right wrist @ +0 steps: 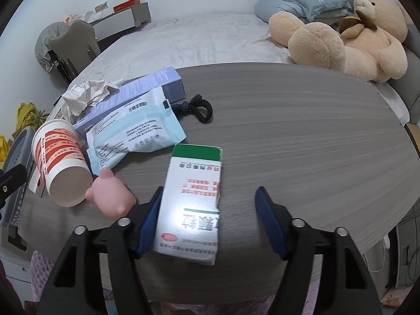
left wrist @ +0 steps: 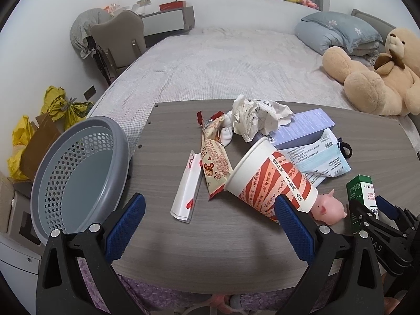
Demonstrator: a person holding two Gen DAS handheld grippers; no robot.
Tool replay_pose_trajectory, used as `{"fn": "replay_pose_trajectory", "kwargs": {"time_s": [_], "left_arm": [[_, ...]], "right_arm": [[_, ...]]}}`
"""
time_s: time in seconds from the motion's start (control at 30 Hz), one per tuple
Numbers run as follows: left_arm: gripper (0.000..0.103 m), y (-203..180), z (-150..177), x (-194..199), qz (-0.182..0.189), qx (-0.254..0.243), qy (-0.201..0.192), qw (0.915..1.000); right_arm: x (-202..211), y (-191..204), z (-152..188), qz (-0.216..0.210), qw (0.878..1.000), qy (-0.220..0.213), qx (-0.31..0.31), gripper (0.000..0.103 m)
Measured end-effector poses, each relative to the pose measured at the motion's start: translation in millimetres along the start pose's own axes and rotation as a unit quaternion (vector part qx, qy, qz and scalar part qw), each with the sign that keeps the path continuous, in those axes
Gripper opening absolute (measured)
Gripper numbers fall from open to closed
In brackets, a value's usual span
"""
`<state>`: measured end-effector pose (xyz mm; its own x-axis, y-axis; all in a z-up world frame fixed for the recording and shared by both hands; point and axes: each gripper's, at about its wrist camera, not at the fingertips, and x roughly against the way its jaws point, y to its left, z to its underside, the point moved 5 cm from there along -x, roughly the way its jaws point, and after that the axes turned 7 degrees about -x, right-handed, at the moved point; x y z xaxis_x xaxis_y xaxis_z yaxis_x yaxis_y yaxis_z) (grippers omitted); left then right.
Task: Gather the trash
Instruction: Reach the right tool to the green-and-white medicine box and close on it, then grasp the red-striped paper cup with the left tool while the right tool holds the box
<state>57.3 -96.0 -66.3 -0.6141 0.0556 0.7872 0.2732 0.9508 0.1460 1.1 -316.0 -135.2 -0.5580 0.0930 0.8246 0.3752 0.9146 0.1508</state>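
Green-topped medicine box (right wrist: 193, 204): between my right gripper's (right wrist: 208, 221) spread fingers, touching only the left pad, right of the paper cup (left wrist: 271, 182). Left gripper (left wrist: 210, 223): spread, empty, before the cup; gray basket (left wrist: 78, 173) left.

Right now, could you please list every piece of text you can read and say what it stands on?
"人人有責" (likely): paper cup.
"AS", end of a longer word: right gripper body.
Green-topped box: upside-down Chinese print, blurred, unreadable.
Light blue packet, purple box, snack wrapper: print too small to read.
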Motion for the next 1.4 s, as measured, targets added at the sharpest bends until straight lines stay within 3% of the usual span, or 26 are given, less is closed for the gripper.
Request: {"fn": "replay_pose_trajectory", "kwargs": {"time_s": [0.07,0.1,0.2,0.67,1.1,1.27,1.4], "left_arm": [[0.097,-3,0,-2,0.002,-0.001,0.003,1.0000],[0.097,-5,0,-3,0.001,-0.001,0.004,1.0000],[0.097,-9,0,-6,0.006,0.001,0.012,0.9999],[0.097,-35,-21,-23,0.036,0.035,0.030,0.9983],[0.097,-44,-21,-40,0.009,0.057,0.032,0.9978],[0.095,-46,-18,-44,0.011,0.053,0.033,0.9980],[0.086,-45,-13,-47,0.022,0.048,0.037,0.9979]], "right_arm": [[1,3,0,0.001,1.000,-0.002,0.008,0.039],[2,3,0,0.000,1.000,-0.002,0.011,0.037],[4,2,0,-0.023,1.000,-0.003,-0.003,0.037],[30,-16,-7,-0.034,0.998,-0.042,-0.033,0.037],[30,-27,-5,-0.042,0.997,-0.044,-0.048,0.036],[31,-27,-4,-0.045,0.997,-0.044,-0.049,0.037],[32,-27,-2,-0.046,0.997,-0.045,-0.049,0.037]]}}
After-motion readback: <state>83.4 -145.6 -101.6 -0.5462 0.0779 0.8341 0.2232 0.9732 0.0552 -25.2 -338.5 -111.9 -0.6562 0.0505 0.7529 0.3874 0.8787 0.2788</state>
